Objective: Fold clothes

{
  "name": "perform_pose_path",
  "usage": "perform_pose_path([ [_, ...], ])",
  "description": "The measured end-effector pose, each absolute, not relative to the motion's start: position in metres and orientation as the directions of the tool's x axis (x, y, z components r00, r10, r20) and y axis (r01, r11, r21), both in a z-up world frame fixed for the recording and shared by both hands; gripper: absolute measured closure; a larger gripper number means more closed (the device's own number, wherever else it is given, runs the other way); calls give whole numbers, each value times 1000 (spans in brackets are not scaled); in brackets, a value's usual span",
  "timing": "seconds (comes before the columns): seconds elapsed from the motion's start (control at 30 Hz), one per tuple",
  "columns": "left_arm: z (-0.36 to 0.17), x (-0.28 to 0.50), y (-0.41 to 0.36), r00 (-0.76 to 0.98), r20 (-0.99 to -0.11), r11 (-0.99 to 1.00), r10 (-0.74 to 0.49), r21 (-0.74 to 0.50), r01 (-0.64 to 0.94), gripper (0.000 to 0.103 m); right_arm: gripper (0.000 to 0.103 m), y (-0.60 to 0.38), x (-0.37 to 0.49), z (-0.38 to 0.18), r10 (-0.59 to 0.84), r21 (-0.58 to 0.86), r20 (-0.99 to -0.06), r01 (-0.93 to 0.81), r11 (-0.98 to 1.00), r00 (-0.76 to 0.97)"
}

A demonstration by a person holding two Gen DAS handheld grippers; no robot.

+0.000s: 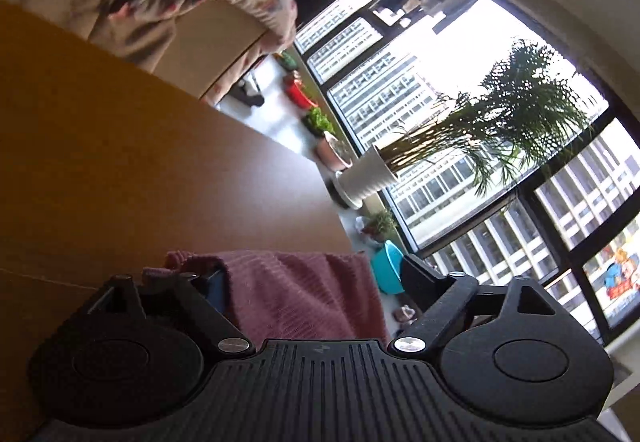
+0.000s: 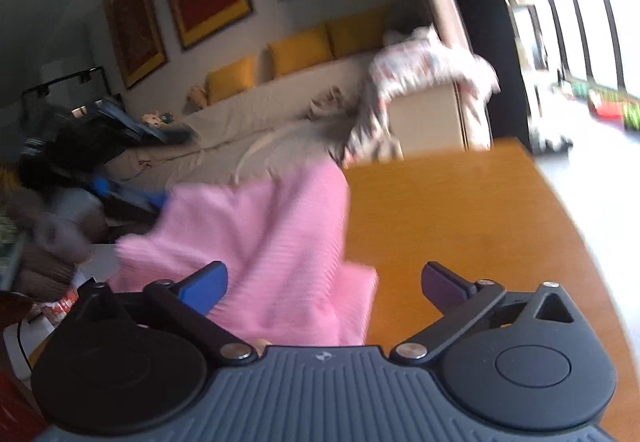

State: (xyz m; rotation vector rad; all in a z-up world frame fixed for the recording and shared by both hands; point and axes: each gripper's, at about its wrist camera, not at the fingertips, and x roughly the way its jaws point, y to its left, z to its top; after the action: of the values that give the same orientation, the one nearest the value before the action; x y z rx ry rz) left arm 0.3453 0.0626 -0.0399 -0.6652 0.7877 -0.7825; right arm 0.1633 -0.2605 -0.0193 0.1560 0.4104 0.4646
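Note:
A pink ribbed knit garment (image 2: 276,238) lies bunched at the left edge of the orange wooden table (image 2: 460,218), with part of it drooping past that edge. My right gripper (image 2: 326,280) is open, its fingers spread wide on either side of the garment's near fold. In the left wrist view the same garment (image 1: 304,294) looks dusky pink and sits between the wide-apart fingers of my left gripper (image 1: 314,282), which is open. The blue pad of the left finger (image 1: 214,288) is against the fabric. The right wrist view is motion-blurred.
The table (image 1: 160,170) ends at a corner near a white potted palm (image 1: 372,178), floor plants and a teal basin (image 1: 386,268) by tall windows. A beige sofa (image 2: 260,110) with yellow cushions holds a floral garment (image 2: 416,70). Dark clutter (image 2: 76,146) lies at its left.

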Motion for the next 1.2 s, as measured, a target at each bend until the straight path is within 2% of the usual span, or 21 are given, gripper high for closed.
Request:
perform_pose_path([
  [0.07,-46,347,66,456,-332,510,-826,-785,352,8,0,-248,163,-1,462,175,-306,-428,887,832],
  [0.17,-39,351,75,451,-283,455,-847,-823,339,4,0,-224,188,-8,385,57,-398,-397,916,833],
  [0.3,-38,363,95,467,-323,489,-823,-822,292,2,0,-191,222,-21,256,-109,-511,-357,928,821],
  [0.43,-27,356,113,481,-351,545,-803,-758,357,0,0,-206,242,-38,267,36,-564,-300,953,781],
  [0.53,-21,334,100,387,-378,534,-841,-697,479,0,0,-215,248,-39,290,100,-582,-286,953,759],
  [0.67,-25,315,59,362,-521,623,-773,-514,590,0,0,-225,248,-32,323,141,-593,-300,944,738],
  [0.77,-34,322,49,398,-594,692,-699,-424,584,0,0,-242,233,-10,339,175,-574,-293,940,745],
  [0.87,-42,336,62,423,-592,717,-686,-448,534,0,0,-251,205,10,423,146,-548,-415,898,722],
  [1.17,-55,333,65,434,-632,757,-642,-430,492,0,0,-174,148,-19,415,-216,-571,-618,756,708],
  [1.2,-54,332,65,435,-635,759,-638,-425,492,0,0,-168,152,-18,424,-195,-557,-609,769,714],
])
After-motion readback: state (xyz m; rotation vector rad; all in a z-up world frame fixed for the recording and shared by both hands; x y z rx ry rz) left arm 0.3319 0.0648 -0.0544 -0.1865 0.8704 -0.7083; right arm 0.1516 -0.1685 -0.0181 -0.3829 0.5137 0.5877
